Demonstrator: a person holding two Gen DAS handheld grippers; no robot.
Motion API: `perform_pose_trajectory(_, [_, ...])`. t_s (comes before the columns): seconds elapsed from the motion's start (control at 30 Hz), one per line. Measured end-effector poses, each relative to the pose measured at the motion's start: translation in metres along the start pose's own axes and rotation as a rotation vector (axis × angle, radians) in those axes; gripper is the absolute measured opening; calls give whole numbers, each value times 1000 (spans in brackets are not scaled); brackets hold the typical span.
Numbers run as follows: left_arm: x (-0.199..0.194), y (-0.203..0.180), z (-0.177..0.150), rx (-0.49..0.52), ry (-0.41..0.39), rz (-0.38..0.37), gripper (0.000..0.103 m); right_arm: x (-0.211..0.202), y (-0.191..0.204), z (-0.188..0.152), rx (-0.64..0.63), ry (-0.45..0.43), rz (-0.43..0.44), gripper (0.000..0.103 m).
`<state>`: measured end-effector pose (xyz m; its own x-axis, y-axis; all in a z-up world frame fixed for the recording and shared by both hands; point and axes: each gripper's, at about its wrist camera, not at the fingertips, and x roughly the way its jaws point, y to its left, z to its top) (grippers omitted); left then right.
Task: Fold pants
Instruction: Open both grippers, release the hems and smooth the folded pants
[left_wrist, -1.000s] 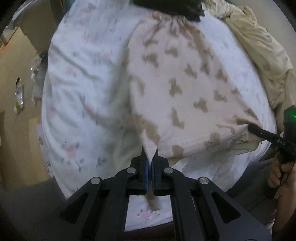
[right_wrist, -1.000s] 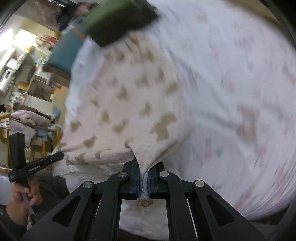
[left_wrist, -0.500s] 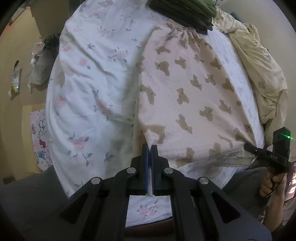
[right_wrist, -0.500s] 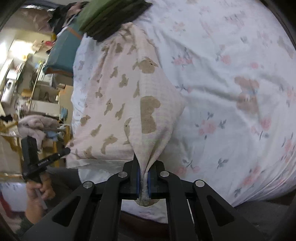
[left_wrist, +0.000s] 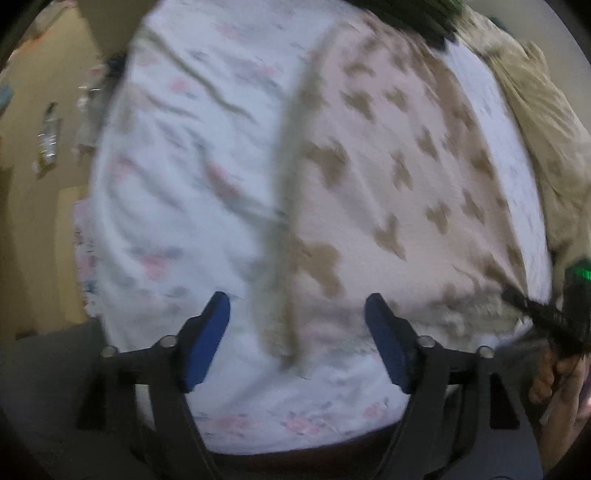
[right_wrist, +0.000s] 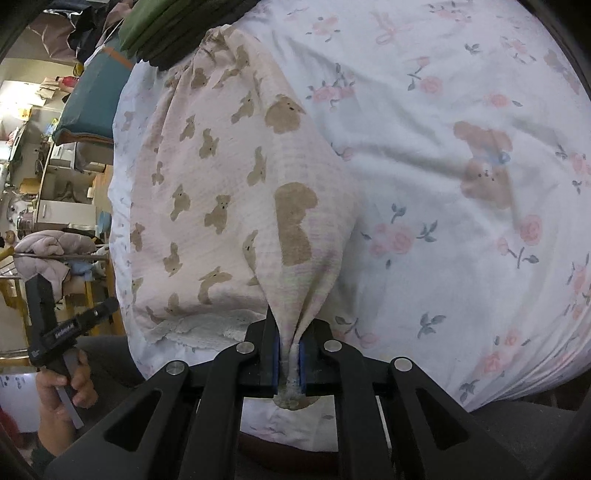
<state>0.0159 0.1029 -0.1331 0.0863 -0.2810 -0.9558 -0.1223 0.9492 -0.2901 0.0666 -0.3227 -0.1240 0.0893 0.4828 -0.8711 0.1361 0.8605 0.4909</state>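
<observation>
Pale pink pants with brown bear prints (left_wrist: 399, 177) lie on a floral bed sheet (left_wrist: 177, 177), waistband at the far end, lace hem near me. My left gripper (left_wrist: 297, 314) is open and empty, its blue pads on either side of the pants' left edge near the hem. The left wrist view is blurred. My right gripper (right_wrist: 290, 354) is shut on the pants (right_wrist: 221, 192), pinching the hem corner and lifting it a little. The right gripper also shows at the right edge of the left wrist view (left_wrist: 532, 310).
A dark green folded pile (right_wrist: 177, 26) sits at the far end on the waistband. A beige blanket (left_wrist: 543, 122) lies at the right of the bed. The bed's near edge (right_wrist: 295, 439) is just below my grippers. Furniture and clutter (right_wrist: 48, 184) stand at the left.
My left gripper has opened and let go of the pants' hem corner, which now lies on the sheet. My right gripper stays shut on its corner.
</observation>
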Motion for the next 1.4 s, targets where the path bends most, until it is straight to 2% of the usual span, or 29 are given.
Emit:
perform_pose_trajectory(0.1, [23, -13, -9, 35, 35, 39, 73, 1, 3, 0, -11, -8, 5, 10])
perform_pose_trajectory(0.13, [34, -15, -11, 27, 61, 29, 64, 1, 3, 1, -9, -11, 8, 10])
perform_pose_trajectory(0.17, [42, -16, -12, 22, 89, 5, 39, 0, 2, 1, -5, -13, 9, 10])
perform_pose_trajectory(0.23, [54, -23, -17, 59, 140, 12, 14, 0, -1, 3, 7, -16, 11, 10])
perform_pose_trajectory(0.27, [54, -26, -19, 83, 138, 24, 7, 0, -3, 3, 15, -17, 14, 10])
perform_pose_trajectory(0.37, [36, -29, -20, 91, 121, -10, 3, -1, -6, 3, 20, -11, 26, 10])
perform_pose_trajectory(0.5, [-11, -26, -13, 61, 57, -173, 3, -14, -2, 1, 12, -8, 112, 10])
perform_pose_trajectory(0.57, [-25, -16, -9, 15, 51, -246, 3, -24, -2, 0, 32, -5, 152, 10])
perform_pose_trajectory(0.6, [-29, -6, -5, -27, 63, -295, 3, -26, -3, 0, 47, -4, 154, 10])
perform_pose_trajectory(0.63, [-30, -2, -3, -39, 69, -306, 3, -26, -5, 0, 56, 11, 135, 10])
perform_pose_trajectory(0.67, [-27, 2, -1, -34, 79, -283, 3, -22, -6, 0, 51, 34, 115, 10])
perform_pose_trajectory(0.73, [-1, 7, -8, -39, 156, -158, 3, -2, -8, -2, 46, 122, 24, 18])
perform_pose_trajectory(0.77, [12, 7, -10, -23, 198, -96, 4, 12, -12, -3, 54, 181, -43, 30])
perform_pose_trajectory(0.8, [25, 5, -13, -5, 240, -35, 5, 21, -13, -3, 60, 223, -97, 45])
perform_pose_trajectory(0.83, [31, 3, -16, 4, 258, 11, 10, 31, -12, -5, 48, 267, -168, 55])
perform_pose_trajectory(0.87, [34, -2, -18, 47, 263, 95, 25, 37, -8, -8, 15, 296, -224, 62])
perform_pose_trajectory(0.9, [31, -7, -18, 88, 238, 155, 35, 37, -4, -9, -21, 297, -259, 62])
perform_pose_trajectory(0.93, [26, -12, -18, 116, 198, 191, 51, 33, 0, -9, -48, 279, -290, 62])
perform_pose_trajectory(0.97, [17, -18, -17, 147, 137, 216, 57, 24, 8, -7, -95, 222, -338, 62])
perform_pose_trajectory(1.0, [5, -27, -15, 185, 55, 229, 57, 15, 16, -3, -134, 163, -354, 62])
perform_pose_trajectory(1.03, [-4, -35, -14, 200, -8, 240, 57, 1, 26, 0, -176, 76, -348, 62])
perform_pose_trajectory(1.07, [-14, -47, -11, 216, -103, 250, 57, -11, 35, 3, -199, -8, -332, 62])
perform_pose_trajectory(1.1, [-17, -56, -9, 230, -152, 249, 57, -18, 42, 6, -203, -71, -311, 60])
perform_pose_trajectory(1.13, [-18, -71, -7, 259, -201, 237, 57, -19, 47, 8, -212, -96, -294, 58])
perform_pose_trajectory(1.2, [-3, -89, 0, 316, -187, 191, 57, -3, 60, 13, -242, -100, -257, 39])
perform_pose_trajectory(1.27, [24, -99, 8, 334, -138, 188, 57, 23, 61, 19, -255, -56, -274, 36])
perform_pose_trajectory(1.33, [57, -94, 10, 308, -50, 219, 57, 55, 51, 21, -265, 2, -390, 36])
perform_pose_trajectory(1.4, [80, -82, 6, 275, 41, 239, 57, 77, 30, 21, -229, 101, -521, 36])
